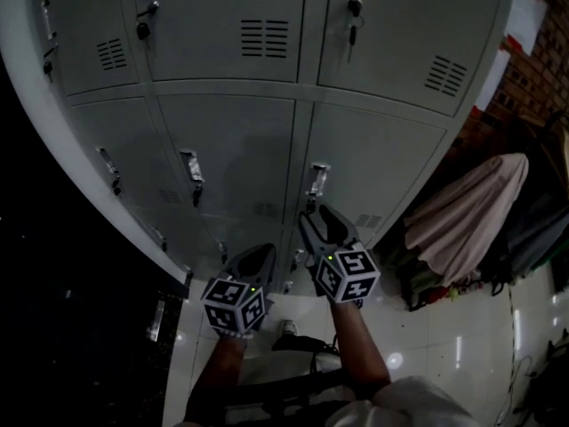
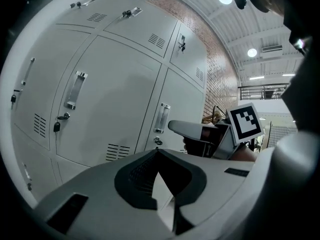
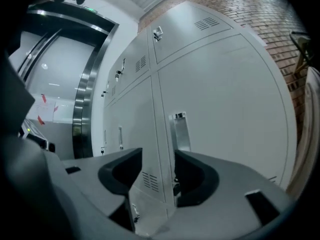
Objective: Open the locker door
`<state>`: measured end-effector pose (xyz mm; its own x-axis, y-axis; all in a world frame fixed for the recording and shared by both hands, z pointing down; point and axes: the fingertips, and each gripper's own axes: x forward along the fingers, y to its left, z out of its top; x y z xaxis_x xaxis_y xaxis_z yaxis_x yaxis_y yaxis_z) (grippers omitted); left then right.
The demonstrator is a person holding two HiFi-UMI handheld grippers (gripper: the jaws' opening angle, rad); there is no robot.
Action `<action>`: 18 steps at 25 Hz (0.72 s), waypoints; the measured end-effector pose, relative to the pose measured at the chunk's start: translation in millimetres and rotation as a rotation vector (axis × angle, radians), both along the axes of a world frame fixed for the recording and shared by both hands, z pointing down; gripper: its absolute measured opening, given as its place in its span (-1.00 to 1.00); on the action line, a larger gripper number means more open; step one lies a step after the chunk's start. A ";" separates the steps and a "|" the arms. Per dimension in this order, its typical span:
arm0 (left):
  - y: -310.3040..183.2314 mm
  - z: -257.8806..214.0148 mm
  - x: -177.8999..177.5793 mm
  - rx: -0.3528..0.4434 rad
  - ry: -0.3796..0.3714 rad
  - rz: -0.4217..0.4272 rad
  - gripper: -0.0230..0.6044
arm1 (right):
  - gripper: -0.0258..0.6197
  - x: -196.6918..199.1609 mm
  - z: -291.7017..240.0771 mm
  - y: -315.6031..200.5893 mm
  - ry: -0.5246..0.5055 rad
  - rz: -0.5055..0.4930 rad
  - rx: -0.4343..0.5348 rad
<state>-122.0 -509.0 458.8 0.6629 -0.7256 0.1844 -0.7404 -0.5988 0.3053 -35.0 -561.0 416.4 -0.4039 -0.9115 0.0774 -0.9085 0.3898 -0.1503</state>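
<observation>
- Two grippers up by lockers (image 1: 222, 43); left gripper (image 1: 264, 253) pressed together, empty.
- Wide-spread right gripper (image 1: 311, 213), tips just under handle (image 1: 317, 181), not gripping it.
- Shut locker door (image 1: 382, 163), right col., just beyond those tips; handle on its left edge.

The left gripper (image 2: 158, 151) is seen low and near, its jaw tips brought together with nothing held between them. Beyond it a bank of grey lockers is faced. A wide locker door (image 2: 112, 101) is fitted with a recessed handle (image 2: 75, 90), a keyed lock (image 2: 62, 117) and vent slots (image 2: 118, 152). At the right, the right gripper (image 2: 186, 129) is seen near a second handle (image 2: 161, 118), with a brick wall (image 2: 217, 64) farther off.
</observation>
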 end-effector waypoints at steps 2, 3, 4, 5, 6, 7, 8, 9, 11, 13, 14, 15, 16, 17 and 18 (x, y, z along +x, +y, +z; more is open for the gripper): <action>-12.8 0.7 1.1 -0.003 0.000 -0.001 -0.95 | -0.18 1.7 -2.0 -13.9 0.017 0.010 0.004; -18.7 1.3 2.0 -0.005 0.000 0.000 -0.95 | -0.18 2.0 -2.5 -20.3 0.026 0.013 0.005; -24.3 1.9 2.7 -0.007 -0.001 0.000 -0.95 | -0.18 1.9 -2.8 -26.6 0.032 0.015 0.004; -29.6 2.4 3.1 -0.009 -0.002 0.001 -0.95 | -0.18 1.4 -3.1 -32.6 0.035 0.015 0.004; -34.4 2.8 3.2 -0.011 -0.003 0.000 -0.95 | -0.19 0.8 -3.3 -38.4 0.039 0.015 0.003; -39.1 3.0 3.0 -0.013 -0.002 -0.003 -0.95 | -0.19 0.0 -3.3 -43.9 0.043 0.014 0.001; -43.6 3.0 2.5 -0.015 0.000 -0.007 -0.95 | -0.19 -0.6 -3.2 -49.2 0.047 0.012 -0.002; -47.8 2.8 1.8 -0.016 0.001 -0.011 -0.95 | -0.19 -1.2 -3.1 -54.1 0.050 0.011 -0.006; -53.9 2.0 0.8 -0.018 0.000 -0.014 -0.95 | -0.19 -2.5 -2.9 -60.7 0.051 0.006 -0.010; -58.7 0.6 -0.1 -0.017 -0.001 -0.017 -0.95 | -0.19 -6.1 -2.3 -64.4 0.053 -0.004 -0.012; -61.1 0.1 -0.9 -0.016 -0.001 -0.020 -0.95 | -0.19 -8.2 -2.1 -66.1 0.056 -0.007 -0.010; -63.1 0.0 -1.7 -0.016 -0.002 -0.023 -0.95 | -0.20 -9.4 -2.0 -67.3 0.061 -0.006 -0.006; -64.7 0.4 -2.5 -0.016 -0.004 -0.025 -0.95 | -0.22 -9.8 -1.9 -67.8 0.065 -0.003 -0.001; -65.7 1.2 -3.4 -0.017 -0.005 -0.026 -0.95 | -0.22 -10.0 -1.9 -67.8 0.068 -0.002 0.001; -66.1 2.4 -4.3 -0.019 -0.006 -0.028 -0.95 | -0.22 -10.3 -1.8 -67.6 0.070 -0.001 -0.001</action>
<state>-126.3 -575.1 461.2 0.6415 -0.7400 0.2022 -0.7585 -0.5724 0.3116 -45.3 -628.6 414.6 -0.3986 -0.9109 0.1064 -0.9164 0.3909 -0.0863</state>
